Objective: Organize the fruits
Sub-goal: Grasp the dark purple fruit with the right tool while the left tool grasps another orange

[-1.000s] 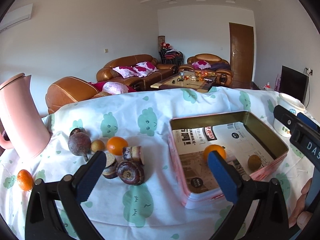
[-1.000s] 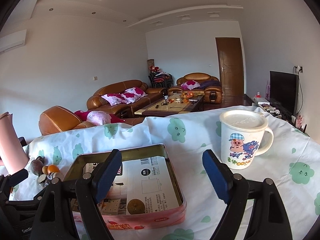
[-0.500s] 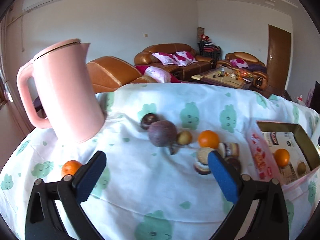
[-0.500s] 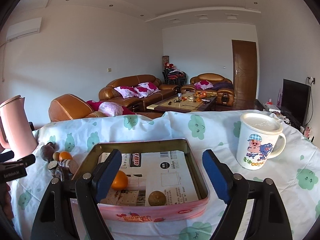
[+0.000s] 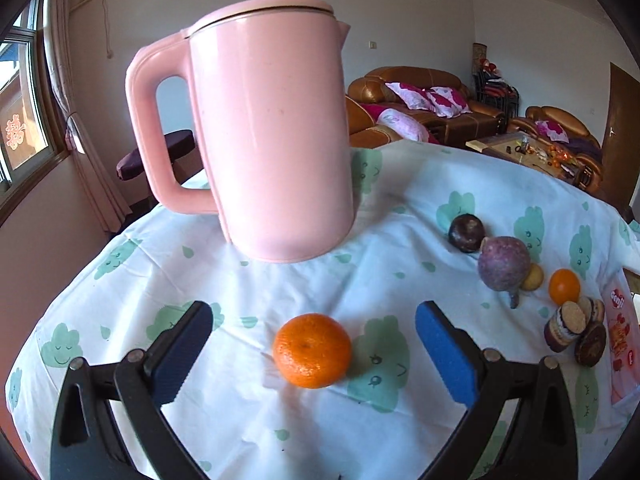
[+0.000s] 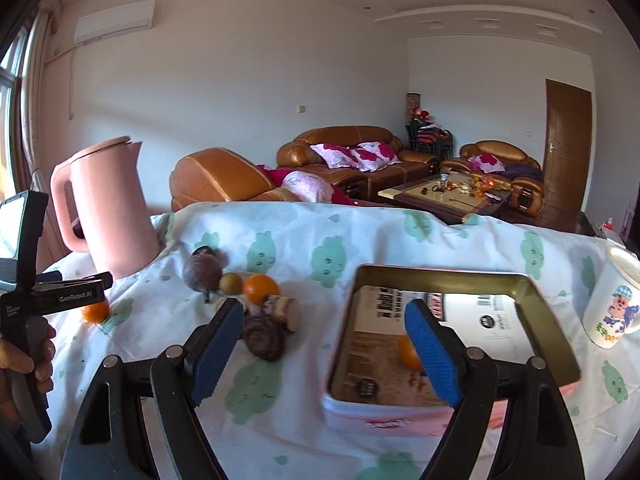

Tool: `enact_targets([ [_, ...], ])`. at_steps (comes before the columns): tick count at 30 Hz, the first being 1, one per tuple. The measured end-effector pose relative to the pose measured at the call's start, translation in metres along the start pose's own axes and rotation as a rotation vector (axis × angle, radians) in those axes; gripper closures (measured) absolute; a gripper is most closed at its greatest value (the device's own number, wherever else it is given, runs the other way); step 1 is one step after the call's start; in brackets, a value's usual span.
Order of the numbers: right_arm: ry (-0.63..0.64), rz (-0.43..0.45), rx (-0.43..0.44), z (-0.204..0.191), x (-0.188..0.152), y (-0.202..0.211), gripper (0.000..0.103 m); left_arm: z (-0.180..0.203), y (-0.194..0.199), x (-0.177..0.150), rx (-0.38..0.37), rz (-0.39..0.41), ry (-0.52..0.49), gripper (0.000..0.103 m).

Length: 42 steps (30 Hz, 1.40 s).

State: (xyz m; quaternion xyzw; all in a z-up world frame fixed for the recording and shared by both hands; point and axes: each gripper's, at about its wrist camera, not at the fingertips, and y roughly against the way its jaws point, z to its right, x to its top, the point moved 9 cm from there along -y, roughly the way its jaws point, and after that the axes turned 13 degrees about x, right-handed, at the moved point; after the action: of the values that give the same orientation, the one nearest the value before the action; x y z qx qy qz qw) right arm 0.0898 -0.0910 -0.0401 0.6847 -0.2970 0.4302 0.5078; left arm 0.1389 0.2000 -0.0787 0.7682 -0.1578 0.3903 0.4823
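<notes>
Sitting alone on the cloud-print tablecloth (image 5: 248,408), a loose orange (image 5: 311,349) lies between the wide-open, empty jaws of the left gripper (image 5: 314,354), touching neither pad. A pink kettle (image 5: 264,128) stands at twelve o'clock; other fruit clusters at three o'clock. The right gripper (image 6: 324,354), also wide and empty, hovers near the tin (image 6: 448,412). An off-centre squeeze could likely roll the orange away.
</notes>
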Motion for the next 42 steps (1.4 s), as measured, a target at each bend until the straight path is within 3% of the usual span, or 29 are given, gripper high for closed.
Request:
enact_targets([
  [2, 0.056, -0.050, 0.015, -0.023, -0.001, -0.019, 0.029, -0.007, -0.006, -0.002, 0.019, -0.015, -0.003, 0.000],
  [4, 0.110, -0.136, 0.014, -0.040, -0.008, -0.042, 0.047, -0.010, -0.013, -0.005, 0.036, -0.039, -0.005, 0.000],
  [14, 0.159, -0.430, -0.083, -0.035, -0.044, -0.107, 0.050, -0.017, -0.033, -0.022, 0.003, -0.188, 0.018, 0.000],
  [18, 0.147, -0.440, -0.088, -0.032, -0.043, -0.113, 0.052, -0.015, -0.040, -0.029, -0.026, -0.242, 0.032, 0.007],
  [19, 0.135, -0.442, -0.082, -0.031, -0.044, -0.113, 0.053, -0.013, -0.041, -0.030, -0.043, -0.252, 0.035, 0.013],
  [22, 0.070, -0.445, -0.037, -0.026, -0.045, -0.111, 0.063, -0.008, -0.039, -0.029, -0.089, -0.255, 0.043, 0.027],
  [23, 0.059, -0.443, -0.027, -0.026, -0.045, -0.110, 0.063, -0.006, -0.037, -0.029, -0.104, -0.250, 0.040, 0.031],
  [26, 0.074, -0.431, -0.027, -0.027, -0.046, -0.108, 0.063, 0.001, -0.032, -0.027, -0.109, -0.223, 0.020, 0.054],
  [28, 0.061, -0.421, -0.005, -0.028, -0.045, -0.106, 0.063, 0.003, -0.030, -0.026, -0.098, -0.212, 0.010, 0.054],
  [32, -0.042, -0.319, 0.141, -0.030, -0.032, -0.088, 0.063, 0.002, -0.028, -0.018, -0.156, -0.199, 0.068, 0.054],
  [36, -0.129, -0.184, 0.261, -0.035, -0.013, -0.067, 0.063, -0.001, -0.006, -0.001, -0.261, -0.087, 0.136, 0.054],
  [38, -0.122, -0.131, 0.247, -0.037, -0.006, -0.058, 0.063, 0.001, 0.012, 0.010, -0.332, -0.004, 0.152, 0.054],
  [42, -0.013, -0.053, 0.131, -0.039, 0.005, -0.037, 0.063, 0.014, 0.042, 0.023, -0.428, 0.118, 0.143, 0.054],
])
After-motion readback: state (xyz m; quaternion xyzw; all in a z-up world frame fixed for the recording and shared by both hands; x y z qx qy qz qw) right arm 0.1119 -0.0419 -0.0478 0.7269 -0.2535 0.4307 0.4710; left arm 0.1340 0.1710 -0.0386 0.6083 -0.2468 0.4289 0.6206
